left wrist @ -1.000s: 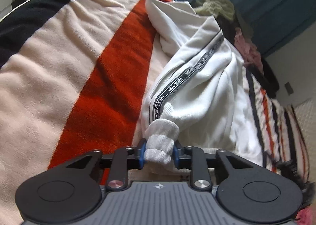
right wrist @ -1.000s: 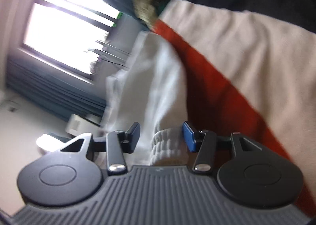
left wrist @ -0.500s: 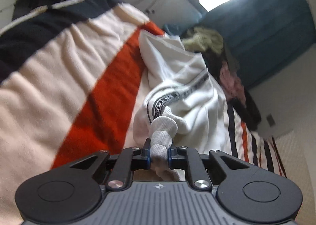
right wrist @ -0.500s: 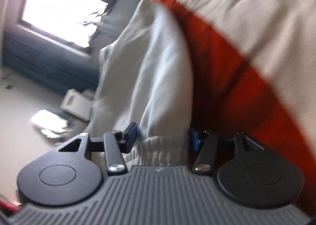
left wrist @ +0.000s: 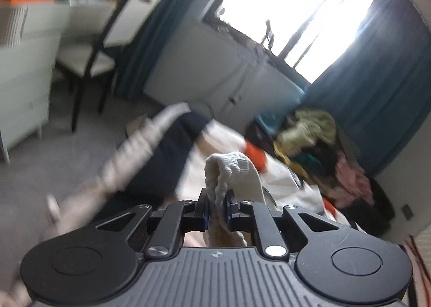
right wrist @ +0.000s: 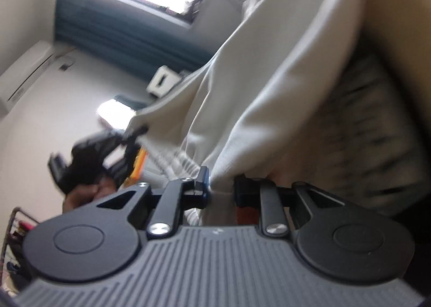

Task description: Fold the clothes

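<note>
The white sweatshirt [right wrist: 269, 78] hangs lifted off the bed between both grippers. My left gripper [left wrist: 216, 199] is closing its jaws on the ribbed cuff [left wrist: 231, 164], which bunches up above the blue pads. A blurred white strip of the garment [left wrist: 129, 156] runs off to the lower left. My right gripper [right wrist: 222, 185] is closing on a pinch of the sweatshirt's body, pads pressing the cloth. In the right wrist view the left gripper [right wrist: 136, 134] shows at the left in a hand [right wrist: 86, 193], with ribbed hem [right wrist: 172, 161] stretched between the two.
The bed's striped blanket [left wrist: 172, 150] in black, cream and orange lies below. A pile of mixed clothes [left wrist: 317, 140] sits at the bed's far end by the teal curtain. A chair [left wrist: 89, 61] and a white dresser [left wrist: 24, 78] stand left, over carpet.
Both grippers have risen and tipped up, lifting the sweatshirt off the blanket. The right jaws, wide around the cloth before, have narrowed onto it. The left stays clamped on the cuff.
</note>
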`<action>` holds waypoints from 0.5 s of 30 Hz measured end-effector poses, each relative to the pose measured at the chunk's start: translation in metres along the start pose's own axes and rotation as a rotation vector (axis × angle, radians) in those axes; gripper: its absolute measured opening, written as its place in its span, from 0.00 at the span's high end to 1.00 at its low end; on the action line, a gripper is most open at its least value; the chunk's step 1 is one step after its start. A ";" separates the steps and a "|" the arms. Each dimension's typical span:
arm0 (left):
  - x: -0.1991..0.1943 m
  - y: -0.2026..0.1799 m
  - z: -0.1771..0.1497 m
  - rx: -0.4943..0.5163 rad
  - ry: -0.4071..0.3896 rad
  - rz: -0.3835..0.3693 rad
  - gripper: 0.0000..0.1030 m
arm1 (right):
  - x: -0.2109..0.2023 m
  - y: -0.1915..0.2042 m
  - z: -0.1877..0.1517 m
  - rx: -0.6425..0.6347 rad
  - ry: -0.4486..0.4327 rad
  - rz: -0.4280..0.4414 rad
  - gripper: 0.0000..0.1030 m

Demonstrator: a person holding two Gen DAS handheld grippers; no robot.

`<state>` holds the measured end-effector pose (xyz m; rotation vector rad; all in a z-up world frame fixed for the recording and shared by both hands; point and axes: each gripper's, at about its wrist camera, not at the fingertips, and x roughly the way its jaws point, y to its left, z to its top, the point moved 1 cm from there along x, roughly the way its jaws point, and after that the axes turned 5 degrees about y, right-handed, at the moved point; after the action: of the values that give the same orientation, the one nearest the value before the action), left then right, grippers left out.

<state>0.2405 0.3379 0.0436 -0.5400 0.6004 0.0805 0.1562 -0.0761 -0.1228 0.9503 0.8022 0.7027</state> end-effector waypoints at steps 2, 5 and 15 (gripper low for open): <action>0.010 0.009 0.030 0.033 -0.018 0.055 0.88 | 0.038 0.017 -0.006 0.010 0.017 0.035 0.79; 0.039 0.027 0.069 0.072 -0.021 0.135 0.88 | 0.093 0.032 -0.012 0.022 0.050 0.064 0.79; 0.166 0.094 0.072 0.064 0.099 0.270 0.87 | 0.181 0.028 -0.014 0.053 0.177 0.021 0.75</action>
<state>0.3938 0.4415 -0.0421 -0.4002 0.7679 0.2902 0.2345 0.0872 -0.1523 0.9546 0.9719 0.7947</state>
